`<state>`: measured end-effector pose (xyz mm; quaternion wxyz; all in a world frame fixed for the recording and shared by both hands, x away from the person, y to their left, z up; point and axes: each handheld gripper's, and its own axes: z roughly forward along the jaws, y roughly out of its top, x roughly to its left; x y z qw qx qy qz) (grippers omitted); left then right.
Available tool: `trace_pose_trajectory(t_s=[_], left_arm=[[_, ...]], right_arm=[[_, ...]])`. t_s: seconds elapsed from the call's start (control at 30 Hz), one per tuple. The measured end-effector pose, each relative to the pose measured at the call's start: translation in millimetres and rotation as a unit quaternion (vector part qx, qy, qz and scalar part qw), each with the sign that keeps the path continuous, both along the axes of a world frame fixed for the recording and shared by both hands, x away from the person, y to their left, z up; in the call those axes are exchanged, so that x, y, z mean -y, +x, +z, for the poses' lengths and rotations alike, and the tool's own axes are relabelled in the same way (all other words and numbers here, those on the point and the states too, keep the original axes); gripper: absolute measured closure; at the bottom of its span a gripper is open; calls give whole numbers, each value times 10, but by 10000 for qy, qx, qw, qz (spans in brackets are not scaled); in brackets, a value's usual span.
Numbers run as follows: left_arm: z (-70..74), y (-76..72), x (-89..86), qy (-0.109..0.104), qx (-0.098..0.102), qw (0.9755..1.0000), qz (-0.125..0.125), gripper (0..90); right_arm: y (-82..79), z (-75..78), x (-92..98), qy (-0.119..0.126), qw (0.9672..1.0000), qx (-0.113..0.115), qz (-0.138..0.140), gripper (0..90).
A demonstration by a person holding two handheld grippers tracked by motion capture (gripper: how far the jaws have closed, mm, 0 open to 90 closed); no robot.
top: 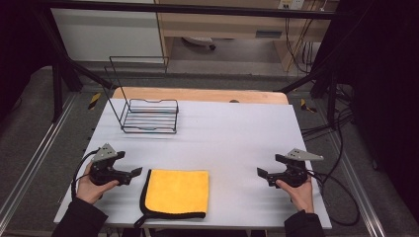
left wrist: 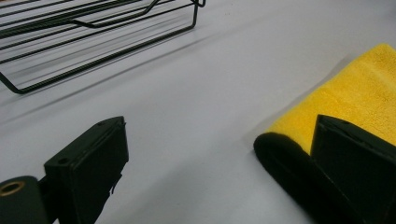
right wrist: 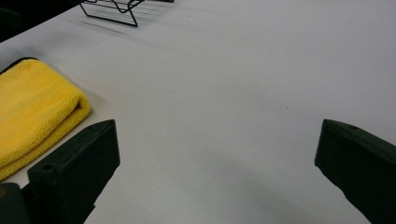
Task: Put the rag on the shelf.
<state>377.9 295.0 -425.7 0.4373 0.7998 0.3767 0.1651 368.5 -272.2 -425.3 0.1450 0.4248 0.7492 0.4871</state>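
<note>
A folded yellow cloth (top: 177,192) with a black edge lies flat near the table's front, between my two grippers. My left gripper (top: 134,174) rests on the table just left of the cloth, jaws wide apart and empty; in its own view (left wrist: 219,144) the cloth's (left wrist: 355,93) black-bordered corner lies by the right jaw. My right gripper (top: 262,173) sits well to the right of the cloth, pointing toward it, open with bare table between the jaws (right wrist: 217,149). The cloth's (right wrist: 32,112) folded edge lies at the left of that view.
A black wire rack (top: 148,116) with a tall wire back stands at the table's back left, also seen as rack (left wrist: 70,32) and rack (right wrist: 116,7). The white table top (top: 237,133) spreads between rack and grippers. Cables trail off the right edge.
</note>
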Motion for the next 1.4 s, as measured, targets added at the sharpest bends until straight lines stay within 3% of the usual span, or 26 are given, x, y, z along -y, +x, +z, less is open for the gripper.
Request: trace_pose_trajectory(t_s=[0.4, 0.73, 1.1, 1.4], left_arm=[[33, 3, 155, 154, -36, 9998, -141, 49], [3, 21, 354, 356, -200, 9990, -188, 115], [-73, 60, 478, 366, -558, 9975, -241, 319], [-141, 99, 559, 583, -788, 9943, -427, 498]], right_arm=[[1, -5, -56, -104, 9999, -33, 4, 6], [8, -2, -270, -209, 9996, -75, 172, 6], [29, -7, -594, -344, 9983, -125, 455, 10], [45, 6, -954, -451, 9963, -165, 708, 17]])
